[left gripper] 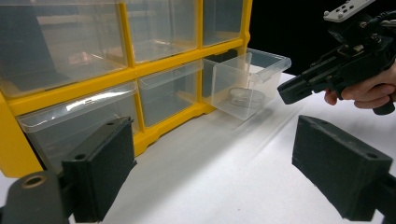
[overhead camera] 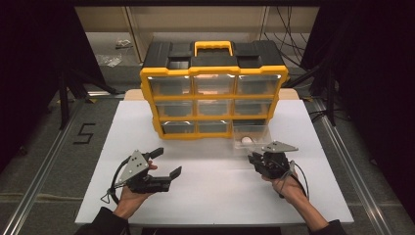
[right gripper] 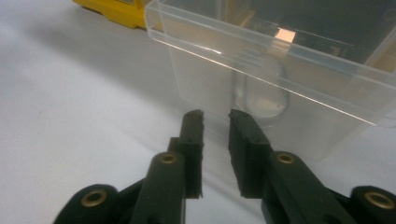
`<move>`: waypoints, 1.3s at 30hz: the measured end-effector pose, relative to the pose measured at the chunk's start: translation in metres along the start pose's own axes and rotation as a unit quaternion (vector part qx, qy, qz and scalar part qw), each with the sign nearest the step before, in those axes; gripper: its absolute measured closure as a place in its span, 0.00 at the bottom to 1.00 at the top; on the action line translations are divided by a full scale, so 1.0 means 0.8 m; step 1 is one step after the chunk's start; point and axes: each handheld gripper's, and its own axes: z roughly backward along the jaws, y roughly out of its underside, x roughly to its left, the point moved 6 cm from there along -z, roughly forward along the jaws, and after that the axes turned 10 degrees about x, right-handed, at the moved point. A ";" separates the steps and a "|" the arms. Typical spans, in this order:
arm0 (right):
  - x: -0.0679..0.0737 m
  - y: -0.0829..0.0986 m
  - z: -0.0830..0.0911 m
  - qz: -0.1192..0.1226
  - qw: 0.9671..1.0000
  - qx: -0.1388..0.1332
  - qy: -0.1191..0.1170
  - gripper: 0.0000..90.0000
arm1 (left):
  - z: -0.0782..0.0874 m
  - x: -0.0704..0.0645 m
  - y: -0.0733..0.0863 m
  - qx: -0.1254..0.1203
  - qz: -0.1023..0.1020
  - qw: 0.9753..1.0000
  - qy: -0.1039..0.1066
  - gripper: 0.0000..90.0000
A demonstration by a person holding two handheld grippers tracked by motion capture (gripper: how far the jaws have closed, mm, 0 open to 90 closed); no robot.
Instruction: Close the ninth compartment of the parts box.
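Right gripper view shows the right gripper [right gripper: 215, 116], jaws slightly apart, before the pulled-out clear drawer [right gripper: 280, 70] at upper right, probably to push it, while the left gripper [overhead camera: 164, 161] waits wide apart

I see the organiser [overhead camera: 214, 88] with its yellow frame, black top and yellow handle. Its drawers are clear plastic, and so is the pulled-out drawer [overhead camera: 250, 135] at the organiser's lower right, with a whitish object [overhead camera: 247, 140] inside it. In front of the organiser lies the white table board [overhead camera: 215, 191]. My left gripper [overhead camera: 166, 164] and right gripper [overhead camera: 253, 159] are black, each topped by a grey plate, with brass-coloured rivets at the jaws.
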 end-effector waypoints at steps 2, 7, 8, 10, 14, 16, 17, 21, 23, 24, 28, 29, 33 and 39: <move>-0.002 0.000 -0.001 -0.001 1.000 0.002 0.003 0.89 | 0.000 0.000 0.000 0.000 -0.001 1.000 0.000 0.14; -0.006 -0.001 -0.003 -0.001 1.000 0.001 0.010 0.94 | 0.000 0.000 0.000 0.001 -0.001 1.000 0.000 0.14; -0.007 -0.001 -0.003 -0.002 1.000 -0.002 0.012 0.96 | 0.000 0.000 0.000 0.001 -0.001 1.000 0.000 0.14; -0.009 -0.003 -0.002 -0.004 1.000 -0.007 0.017 0.99 | 0.000 0.000 0.000 0.000 -0.002 1.000 0.000 0.14; -0.016 -0.004 -0.004 -0.010 1.000 -0.008 0.026 1.00 | 0.000 -0.001 0.000 0.001 -0.002 1.000 0.000 0.14; -0.018 -0.005 -0.005 -0.012 0.999 -0.010 0.029 1.00 | 0.000 -0.001 0.000 0.000 -0.002 1.000 0.000 0.14; -0.019 -0.006 -0.006 -0.012 0.999 -0.012 0.031 1.00 | 0.000 0.000 0.000 0.001 -0.002 1.000 0.000 0.14; -0.021 -0.007 -0.007 -0.013 0.999 -0.015 0.033 1.00 | 0.000 0.000 0.000 0.000 -0.002 1.000 0.000 0.14; -0.020 -0.008 -0.008 -0.012 0.999 -0.015 0.033 1.00 | 0.000 0.000 0.000 0.001 -0.002 1.000 -0.001 0.14; -0.019 -0.009 -0.008 -0.010 0.999 -0.016 0.033 1.00 | 0.000 0.000 0.000 0.001 -0.003 1.000 -0.001 0.14; -0.018 -0.010 -0.010 -0.009 0.999 -0.018 0.035 1.00 | 0.000 0.000 0.000 0.001 -0.002 1.000 -0.001 0.14; -0.018 -0.011 -0.010 -0.008 0.999 -0.020 0.035 1.00 | 0.000 0.000 0.000 0.001 -0.002 1.000 -0.001 0.14; -0.019 -0.013 -0.011 -0.008 0.999 -0.026 0.037 1.00 | 0.000 0.000 0.000 0.001 -0.003 1.000 -0.002 0.14; -0.021 -0.016 -0.014 -0.007 0.999 -0.031 0.042 1.00 | 0.000 0.000 0.000 0.001 -0.003 1.000 -0.001 0.14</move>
